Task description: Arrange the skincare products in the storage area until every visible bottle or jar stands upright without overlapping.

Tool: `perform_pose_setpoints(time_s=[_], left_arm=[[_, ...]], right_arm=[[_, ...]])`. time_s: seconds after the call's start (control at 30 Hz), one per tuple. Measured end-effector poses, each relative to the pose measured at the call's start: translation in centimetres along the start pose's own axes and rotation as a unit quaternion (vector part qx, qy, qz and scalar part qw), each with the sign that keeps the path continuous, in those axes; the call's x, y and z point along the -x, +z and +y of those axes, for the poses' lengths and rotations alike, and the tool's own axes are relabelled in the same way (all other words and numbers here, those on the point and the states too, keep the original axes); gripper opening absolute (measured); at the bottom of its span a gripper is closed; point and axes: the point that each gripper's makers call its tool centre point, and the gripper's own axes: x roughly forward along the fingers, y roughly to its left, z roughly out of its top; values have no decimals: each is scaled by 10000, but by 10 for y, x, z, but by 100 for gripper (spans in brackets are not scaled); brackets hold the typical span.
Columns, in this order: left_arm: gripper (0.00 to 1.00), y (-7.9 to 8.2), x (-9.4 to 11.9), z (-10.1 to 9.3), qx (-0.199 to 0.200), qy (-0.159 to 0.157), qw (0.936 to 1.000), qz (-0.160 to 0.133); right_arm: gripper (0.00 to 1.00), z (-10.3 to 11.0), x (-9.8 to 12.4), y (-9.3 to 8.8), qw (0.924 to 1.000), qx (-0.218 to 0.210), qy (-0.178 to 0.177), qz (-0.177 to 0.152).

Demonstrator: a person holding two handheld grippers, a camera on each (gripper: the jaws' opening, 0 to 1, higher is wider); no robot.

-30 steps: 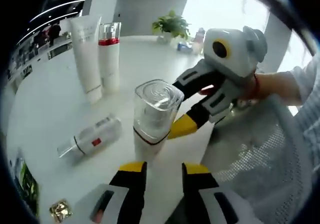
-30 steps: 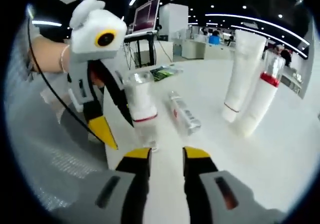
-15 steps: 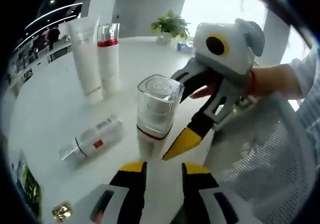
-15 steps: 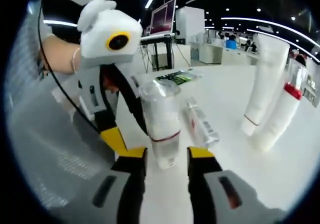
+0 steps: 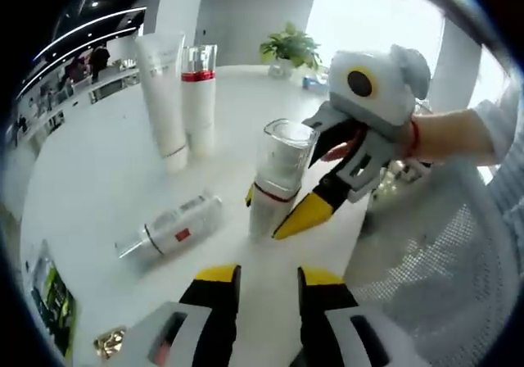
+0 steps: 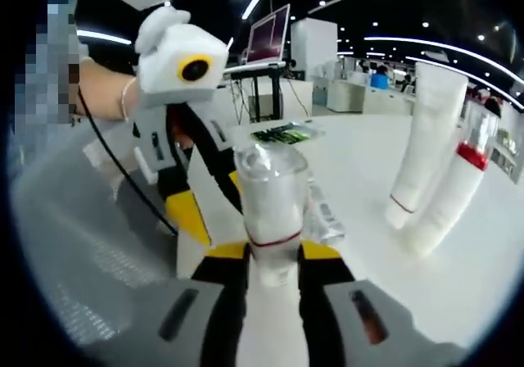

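Clear-capped bottle (image 5: 278,178) (image 6: 272,211) stands upright on the white table (image 5: 98,162) (image 6: 483,244), long axis vertical, clear cap on top, red band low on its white body. It sits near the table edge that borders the grey mesh surface (image 5: 426,260) (image 6: 74,252).

Right tongs (image 6: 273,260) (image 5: 282,215): in the right gripper view the two yellow-tipped jaws press against either side of the bottle's lower body, pinching it. In the left gripper view the same tongs reach in from the mesh side, one yellow tip on each side of the bottle's base, a hand (image 5: 442,133) behind them.

Left tongs (image 5: 268,281) (image 6: 192,215): jaws spread apart with a bare gap, holding nothing, short of the bottle and apart from it. In the right gripper view they hang just beside the bottle, on its mesh side.

Small clear bottle (image 5: 168,228) (image 6: 325,215) lies on its side just beyond the standing one, long axis flat on the table, narrow cap end pointing away from the upright bottle, red mark on its label.

White tube (image 5: 162,88) (image 6: 422,138) and red-banded bottle (image 5: 199,92) (image 6: 454,178) stand upright, just beside each other, farther in on the table; whether they touch is unclear.

Green packet (image 5: 45,297) (image 6: 282,132) lies flat near the table edge. A small gold item (image 5: 108,342) sits at the near edge. Potted plant (image 5: 291,49) at the far edge.
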Motion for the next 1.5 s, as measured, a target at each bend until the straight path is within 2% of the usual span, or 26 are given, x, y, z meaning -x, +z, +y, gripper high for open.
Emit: perform_pose_setpoints(time_s=[0.13,0.17,0.33,0.57,0.6,0.63,0.67,0.7,0.93,1.1,1.2,1.3,1.5], left_arm=[[29,-1,0,0,-8,9,10000,18],[29,-1,0,0,-5,17,10000,15],[29,-1,1,3,43,44,10000,6],[28,-3,3,6,86,87,9999,31],[28,-4,3,7,91,92,9999,40],[28,-4,3,7,96,95,9999,42],[28,-4,3,7,97,93,9999,38],[28,-4,3,7,97,92,9999,36],[28,-2,3,9,100,113,9999,-4],[28,-2,3,9,91,113,9999,4],[28,-2,3,8,94,105,9999,9],[28,-3,3,9,90,117,9999,15],[28,-3,3,10,91,135,9999,5]], right_arm=[[23,-20,5,-2,9999,-2,-158,15],[23,-31,8,-4,9996,1,-272,41],[23,-64,10,-4,9986,-55,-518,94],[23,-95,8,-3,9974,-218,-684,60],[21,-100,7,-9,9970,-48,-737,252],[21,-100,6,-8,9971,-43,-729,209],[21,-101,5,-11,9971,-11,-688,331],[21,-103,5,-9,9971,-116,-702,260],[21,-106,4,-9,9969,-94,-746,221],[22,-115,6,-17,9944,-147,-964,409],[23,-118,8,-19,9936,-286,-1017,397],[23,-126,12,-21,9907,-313,-1259,418],[22,-130,15,-21,9891,-329,-1370,424]])
